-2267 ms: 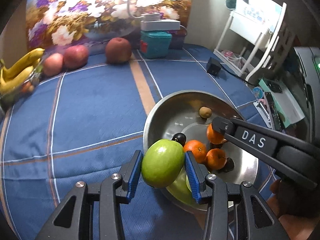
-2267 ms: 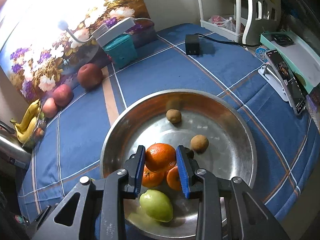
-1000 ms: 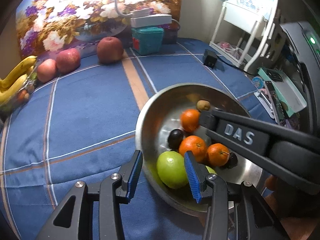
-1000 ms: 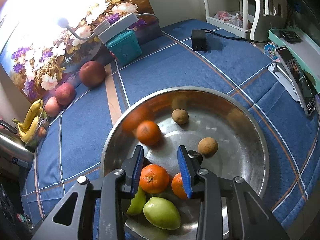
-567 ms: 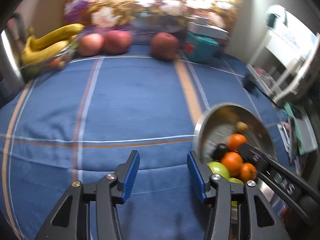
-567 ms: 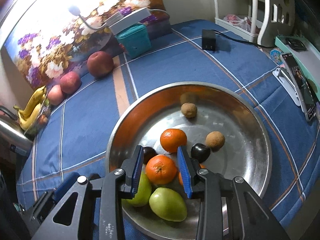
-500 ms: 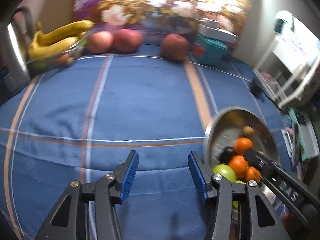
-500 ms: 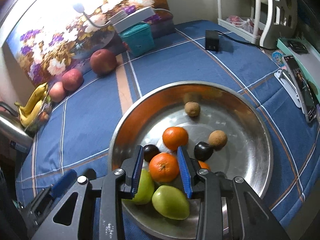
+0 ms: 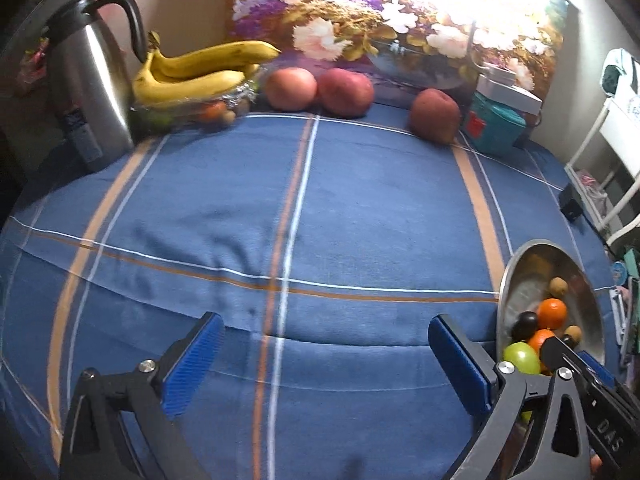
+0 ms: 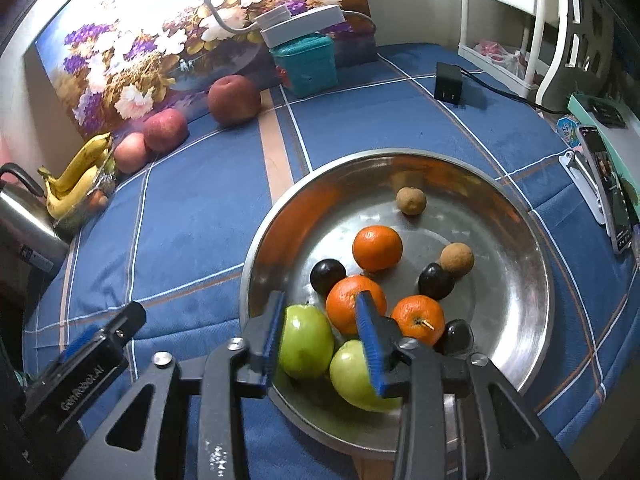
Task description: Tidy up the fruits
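– Once you let the green apple (image 10: 306, 342) drop into the steel bowl (image 10: 400, 152), your left gripper (image 9: 324, 332) swung away from it. Its jaws stood wide apart with nothing in them, over bare blue cloth on the desk (image 9: 360, 200).

– And where did that leave the fruit?

– Both hands had delivered. A second green apple (image 10: 356, 372) lay touching the first at the near rim. The orange (image 10: 377, 248) you released with the right had rolled to rest near the middle, apart from the other two oranges (image 10: 352, 304). Some dark plums (image 10: 328, 274) and small brown fruits (image 10: 411, 201) sat among them.

– Was my right still gripping anything?

– No. Your right gripper (image 10: 320, 308) hung low over the near edge of the bowl. Its jaws were released, and the green apple showed between them, but they weren't pressing on it.

– So what did the swing mean?

– Your left then faced the back of the desk. Three red apples (image 9: 346, 91) waited there along the flowered picture, two touching and one (image 9: 434, 116) off to the right. The bananas (image 9: 200, 72) lay on a clear tray beside the kettle (image 9: 88, 92). All of that was well apart from the bowl, so I'd judge you were partway through and lining up the next pick. The apples were round and would have rolled if you'd nudged them.
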Motion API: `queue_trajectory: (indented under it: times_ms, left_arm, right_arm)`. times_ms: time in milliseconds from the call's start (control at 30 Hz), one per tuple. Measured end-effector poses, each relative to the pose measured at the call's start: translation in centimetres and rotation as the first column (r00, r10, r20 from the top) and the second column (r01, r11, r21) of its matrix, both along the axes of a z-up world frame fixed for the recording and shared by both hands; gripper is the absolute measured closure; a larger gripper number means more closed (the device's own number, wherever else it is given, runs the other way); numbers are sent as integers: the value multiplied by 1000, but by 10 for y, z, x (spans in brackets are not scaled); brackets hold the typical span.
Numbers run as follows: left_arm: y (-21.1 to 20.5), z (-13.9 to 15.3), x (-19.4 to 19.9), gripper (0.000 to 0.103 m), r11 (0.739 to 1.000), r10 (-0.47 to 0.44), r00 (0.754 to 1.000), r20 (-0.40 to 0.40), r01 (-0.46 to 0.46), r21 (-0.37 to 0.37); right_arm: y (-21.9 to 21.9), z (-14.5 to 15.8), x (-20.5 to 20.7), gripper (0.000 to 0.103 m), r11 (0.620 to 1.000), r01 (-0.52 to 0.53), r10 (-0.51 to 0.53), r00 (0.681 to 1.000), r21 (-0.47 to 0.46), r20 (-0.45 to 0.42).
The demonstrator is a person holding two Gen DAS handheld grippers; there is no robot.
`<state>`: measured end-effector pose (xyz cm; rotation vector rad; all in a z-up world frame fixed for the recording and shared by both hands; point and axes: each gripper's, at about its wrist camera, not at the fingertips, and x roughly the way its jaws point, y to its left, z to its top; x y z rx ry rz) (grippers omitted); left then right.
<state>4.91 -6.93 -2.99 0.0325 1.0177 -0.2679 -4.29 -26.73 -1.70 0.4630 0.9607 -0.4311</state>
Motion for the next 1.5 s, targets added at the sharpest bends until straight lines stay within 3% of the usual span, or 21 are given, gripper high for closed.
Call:
queue_trajectory:
  times_ms: [33,167,233,367,433,533,667,767,967,1500]
  left_arm:
    - [2,0,-1,0,1000,4,1000,2,-4,4]
    - [10,-4,-5,0,1000,14,1000,-20,-14,25]
    - [13,-7,-7,0,999,20,999,-28,-19,38]
    - [18,-9,-12,0,997,40,999,-25,-38,73]
    - [20,-7,-15,0,995,51,999,-9,-50,88]
    - [22,-4,-18,0,990,66,998,11,-67,126]
    - [21,-4,-25,0,968,88,995,45,-97,232]
    - [23,-3,-28,0,969,94,995,28,-98,226]
    - [21,-3,-34,0,947,111,994,26,-113,300]
    - [22,19,-54,0,950,82,996,44,-91,298]
  right_arm:
    - [3,0,0,35,1000,-8,8,1000,-8,-2]
    - [12,0,-1,31,999,-35,35,999,-32,-9]
    - [16,-1,-2,20,998,-43,43,999,-47,-11]
    - [24,0,-3,17,995,-64,63,998,-79,-9]
    - [27,0,-4,6,993,-68,68,998,-94,-11]
    - [29,-1,-7,6,993,-68,67,998,-101,-12]
    - [30,-3,-10,6,992,-72,70,997,-100,-24]
    - [32,-3,-13,6,992,-76,74,997,-102,-25]
    - [33,-2,-19,6,993,-68,65,998,-93,-26]
    - [35,3,-28,6,996,-58,54,997,-73,-48]
